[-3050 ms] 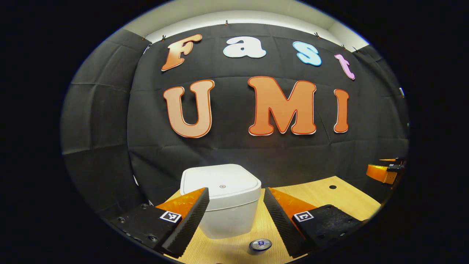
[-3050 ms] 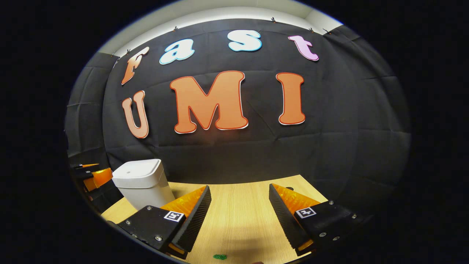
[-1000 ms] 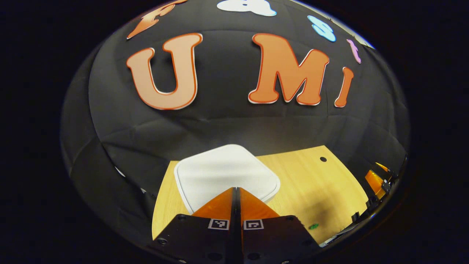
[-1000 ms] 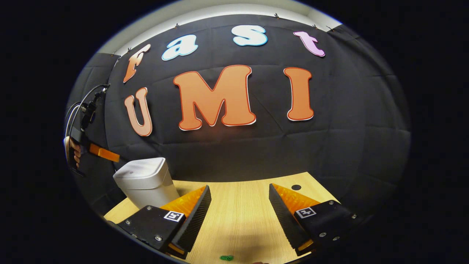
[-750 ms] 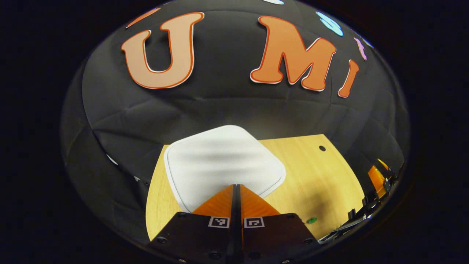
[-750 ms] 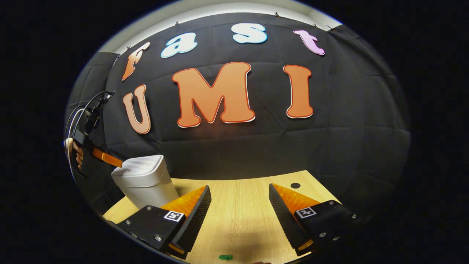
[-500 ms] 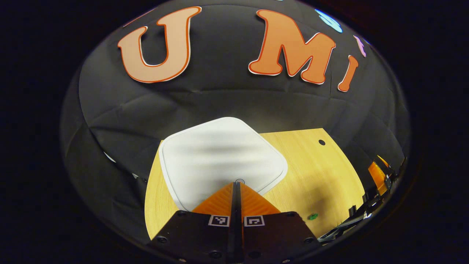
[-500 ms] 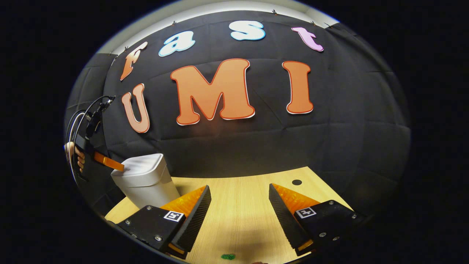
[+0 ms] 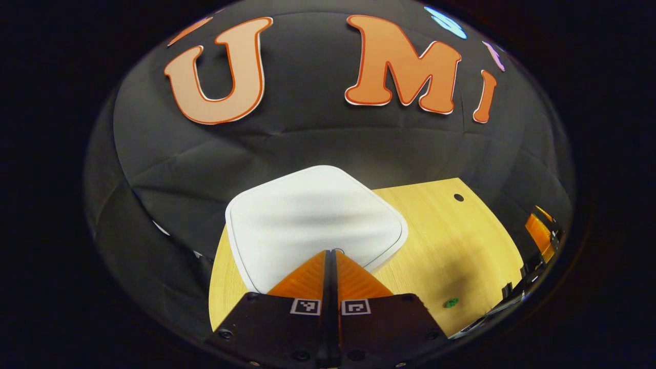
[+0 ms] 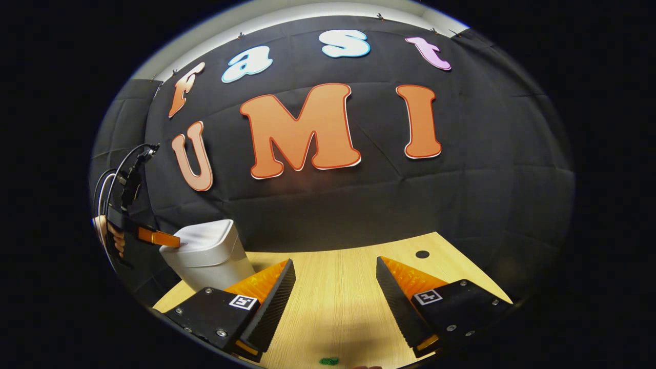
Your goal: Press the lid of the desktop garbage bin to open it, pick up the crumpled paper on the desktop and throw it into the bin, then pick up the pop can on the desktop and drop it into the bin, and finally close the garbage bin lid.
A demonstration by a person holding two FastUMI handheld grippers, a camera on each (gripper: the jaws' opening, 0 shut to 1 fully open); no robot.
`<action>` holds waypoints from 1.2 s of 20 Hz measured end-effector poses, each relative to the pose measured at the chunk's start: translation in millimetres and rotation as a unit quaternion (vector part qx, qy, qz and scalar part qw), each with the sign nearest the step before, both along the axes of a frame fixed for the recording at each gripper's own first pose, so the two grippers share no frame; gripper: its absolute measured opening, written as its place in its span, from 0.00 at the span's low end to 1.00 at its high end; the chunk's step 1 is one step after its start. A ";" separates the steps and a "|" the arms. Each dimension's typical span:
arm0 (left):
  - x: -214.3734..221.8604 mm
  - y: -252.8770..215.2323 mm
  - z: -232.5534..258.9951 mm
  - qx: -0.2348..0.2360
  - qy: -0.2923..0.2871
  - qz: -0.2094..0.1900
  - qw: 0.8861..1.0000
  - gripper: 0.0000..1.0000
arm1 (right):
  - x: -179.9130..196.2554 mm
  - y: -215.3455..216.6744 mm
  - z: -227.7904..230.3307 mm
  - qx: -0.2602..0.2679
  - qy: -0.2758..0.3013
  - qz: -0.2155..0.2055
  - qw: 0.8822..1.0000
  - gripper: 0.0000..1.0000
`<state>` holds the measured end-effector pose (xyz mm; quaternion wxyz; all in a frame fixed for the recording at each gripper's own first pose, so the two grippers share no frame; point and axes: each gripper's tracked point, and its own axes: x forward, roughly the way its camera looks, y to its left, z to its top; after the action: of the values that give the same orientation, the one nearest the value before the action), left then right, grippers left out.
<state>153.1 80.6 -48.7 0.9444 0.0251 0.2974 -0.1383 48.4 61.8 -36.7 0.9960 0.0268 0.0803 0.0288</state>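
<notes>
**On the bin lid: left gripper tips at the near edge**

Directly ahead of the left gripper (image 9: 331, 252), in the left gripper view, sits the white garbage bin (image 9: 312, 220) at the back left of the wooden desktop (image 9: 451, 246), close to the black cloth wall. Its lid (image 9: 307, 215) is down. The fingers are pressed together with no gap, nothing between them, tips resting at the lid's near edge by a small round mark.

Lid seen from above as a rounded square, one corner turned toward the camera; no clear long axis. A small green scrap (image 9: 451, 303) lies on the wood to the right, well apart from the bin.

Right gripper view gives the bin (image 10: 207, 259) side-on: upright, tapering downward, with the left gripper (image 10: 177, 241) angled down onto the lid and a hand (image 10: 115, 238) behind it. The right gripper (image 10: 335, 269) hangs over bare wood, fingers spread wide, empty, well right of the bin. Green scrap (image 10: 329, 361) near the bottom edge.
</notes>
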 end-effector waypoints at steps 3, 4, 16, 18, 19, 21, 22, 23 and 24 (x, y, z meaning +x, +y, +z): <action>-0.2 -0.1 3.4 -0.016 0.003 -0.003 1.000 0.01 | -1.4 -0.2 9.4 0.001 -0.007 0.000 1.000 0.95; 0.8 0.6 6.4 -0.016 -0.001 -0.005 1.000 0.01 | -1.4 -0.3 13.7 0.000 -0.011 0.000 1.000 0.95; -32.7 1.6 156.4 -0.067 -0.255 0.067 0.962 0.00 | -11.4 -9.3 41.7 -0.013 -0.043 -0.018 0.999 0.95; -46.1 3.6 159.9 -0.086 -0.275 0.083 0.954 0.00 | -12.9 -6.9 42.0 -0.009 -0.043 -0.013 0.999 0.94; -51.2 4.2 157.4 -0.087 -0.279 0.091 0.952 0.00 | -13.9 -6.2 40.4 -0.009 -0.039 -0.012 0.999 0.94; -63.0 8.3 148.7 -0.083 -0.279 0.103 0.951 0.00 | -14.6 -8.7 36.1 -0.013 -0.032 -0.012 0.999 0.95; -70.4 11.2 142.6 -0.084 -0.280 0.110 0.950 0.00 | -15.2 -8.4 34.8 -0.016 -0.031 -0.012 0.999 0.95; -76.5 8.7 142.4 -0.097 -0.287 0.108 0.947 0.00 | -16.1 -8.2 34.7 -0.019 -0.030 -0.011 0.999 0.95; -86.3 4.6 141.0 -0.107 -0.290 0.104 0.945 0.01 | -17.7 -8.2 33.9 -0.021 -0.029 -0.010 0.999 0.95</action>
<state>66.7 85.2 92.3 0.9960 -0.0679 -0.0048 -0.0572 30.6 53.7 -2.9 0.9985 0.0058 0.0517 0.0177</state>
